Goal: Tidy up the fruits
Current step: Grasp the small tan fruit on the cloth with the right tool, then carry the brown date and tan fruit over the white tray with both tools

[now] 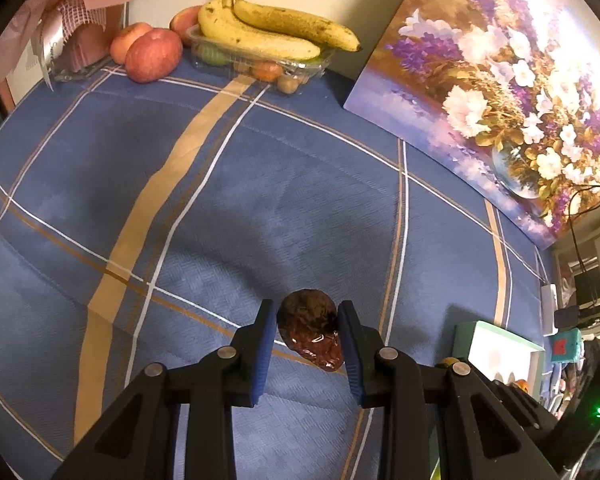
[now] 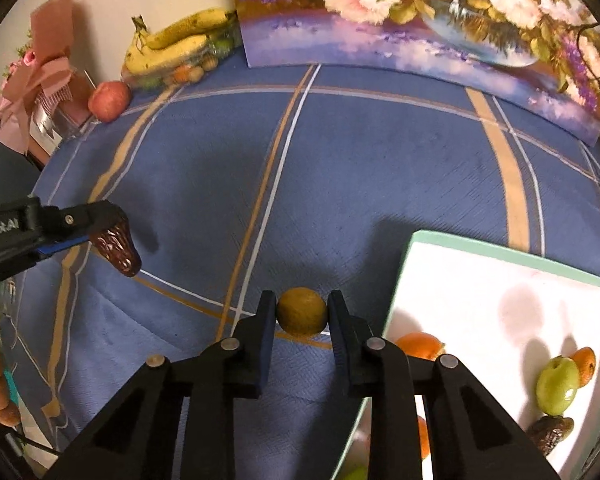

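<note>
Date (image 1: 312, 330) sits clamped between left gripper (image 1: 308, 346) pads; right gripper (image 2: 302, 334) grips round brown fruit (image 2: 302, 311), white tray (image 2: 500, 280) at 3 o'clock.

White lettering is showing on the side of the left gripper (image 2: 96, 240), partly cut off and blurred, reading roughly "RobotAI".

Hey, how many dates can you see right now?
2. One date is clamped in the left hand-held gripper above the blue cloth. Another date lies in the white box, beside the green fruit. More may be hidden.
</note>
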